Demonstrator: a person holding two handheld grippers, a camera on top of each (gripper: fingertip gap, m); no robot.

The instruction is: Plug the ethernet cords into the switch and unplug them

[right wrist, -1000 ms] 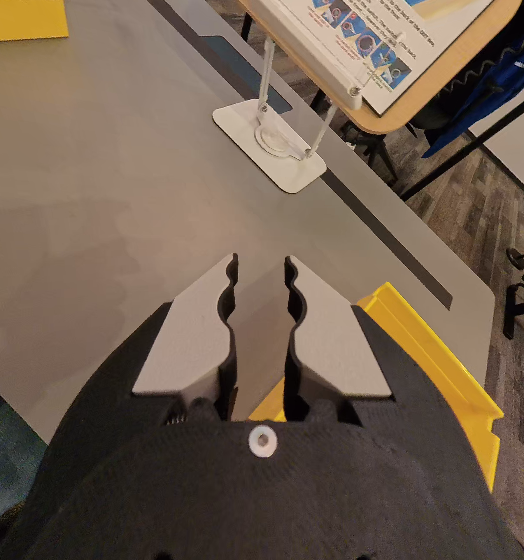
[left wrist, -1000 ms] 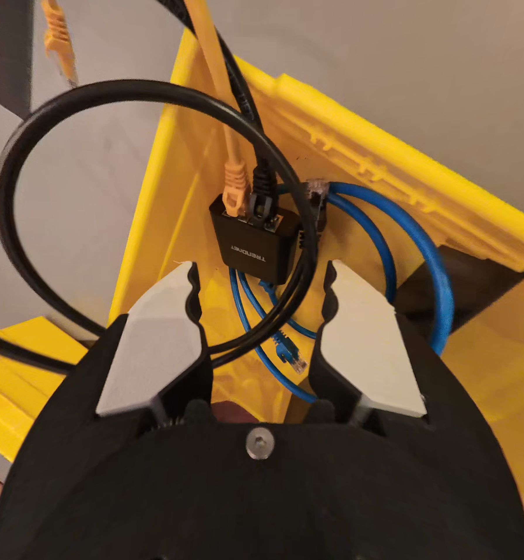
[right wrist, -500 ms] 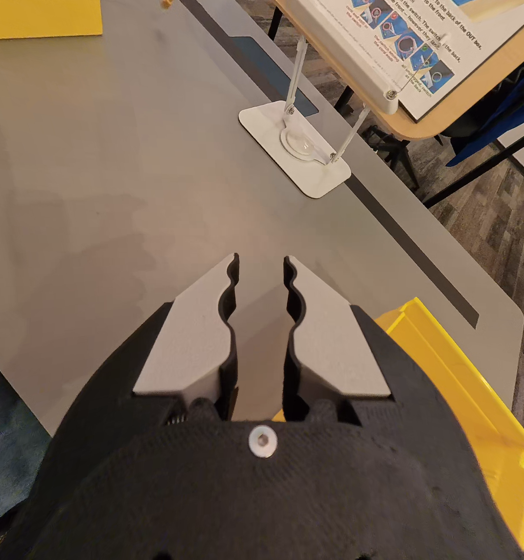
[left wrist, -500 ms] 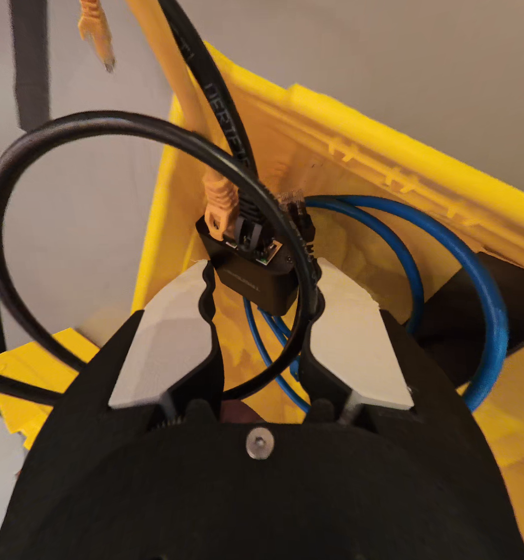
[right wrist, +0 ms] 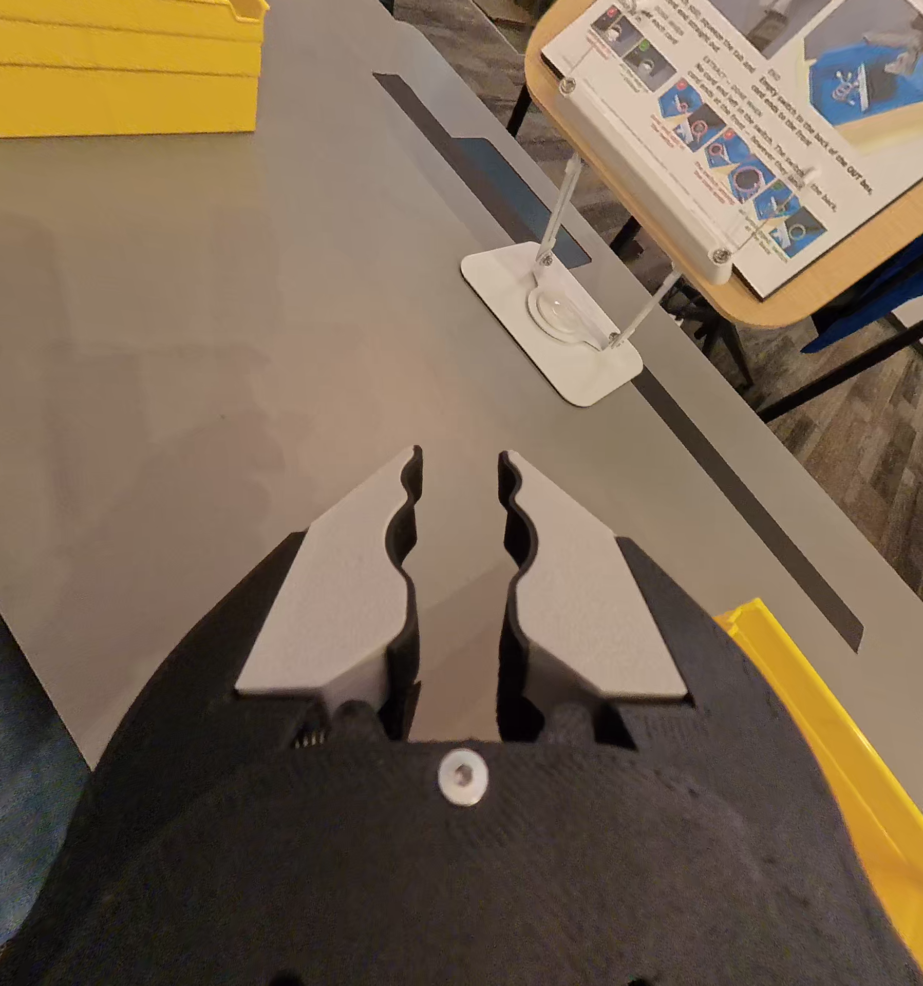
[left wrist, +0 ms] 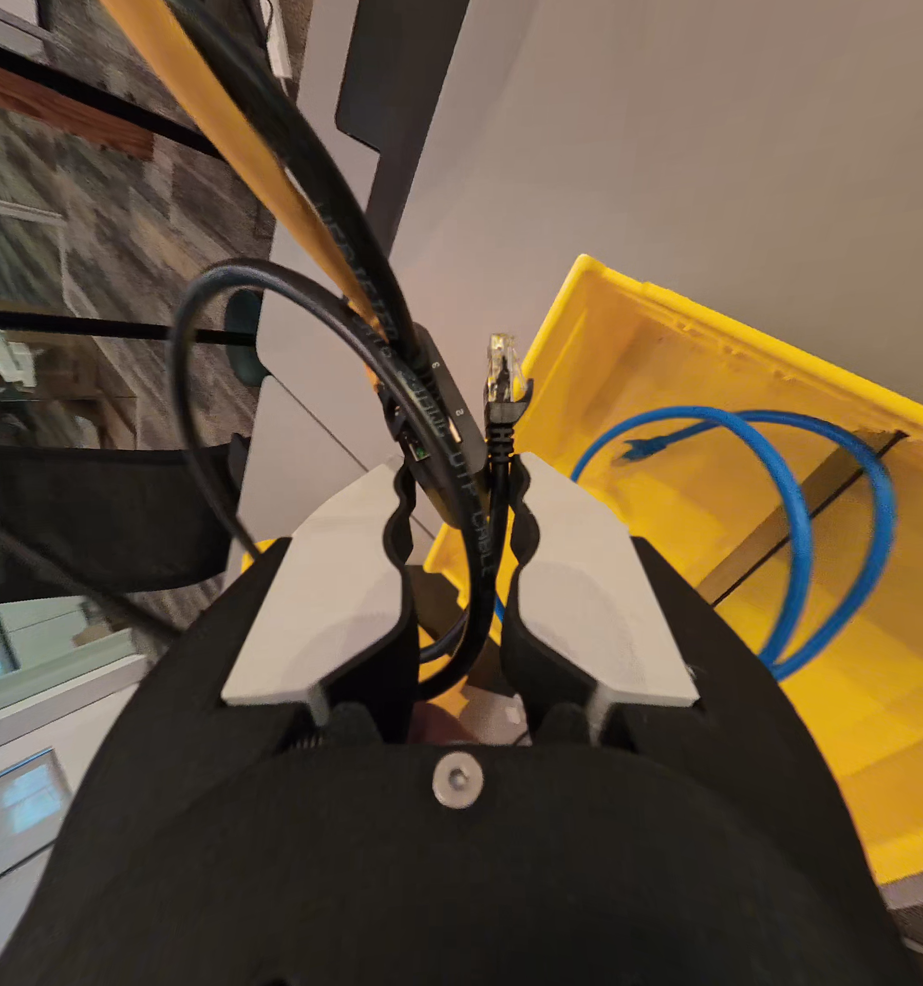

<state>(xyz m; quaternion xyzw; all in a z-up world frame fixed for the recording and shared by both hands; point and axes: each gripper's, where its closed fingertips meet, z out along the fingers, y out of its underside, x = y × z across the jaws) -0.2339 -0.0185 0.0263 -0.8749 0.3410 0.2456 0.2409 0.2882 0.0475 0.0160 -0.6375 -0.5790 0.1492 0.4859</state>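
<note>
Left wrist view: your left gripper (left wrist: 458,472) is closed down on the black switch (left wrist: 451,427), which sits edge-on between the fingertips, lifted clear of the yellow bin (left wrist: 768,533). A black ethernet cord (left wrist: 309,299) is pinched in there too, running down between the fingers; it loops out to the left and back, and its free clear plug (left wrist: 503,373) sticks up just right of the switch. Another black cord (left wrist: 309,160) and an orange cord (left wrist: 224,133) come in from far left and meet the switch at its far end; exact ports are blurred. Blue cord (left wrist: 832,533) lies coiled in the bin on the right, plug loose, well apart from the switch.

Right wrist view: your right gripper (right wrist: 460,461) is partly open, a clear gap between the fingers, holding nothing, above the grey table (right wrist: 235,320). Far right stands a white stand (right wrist: 555,325) carrying an instruction sheet (right wrist: 768,133). Another yellow bin (right wrist: 112,69) sits far left, and a yellow bin edge (right wrist: 800,720) shows near right.
</note>
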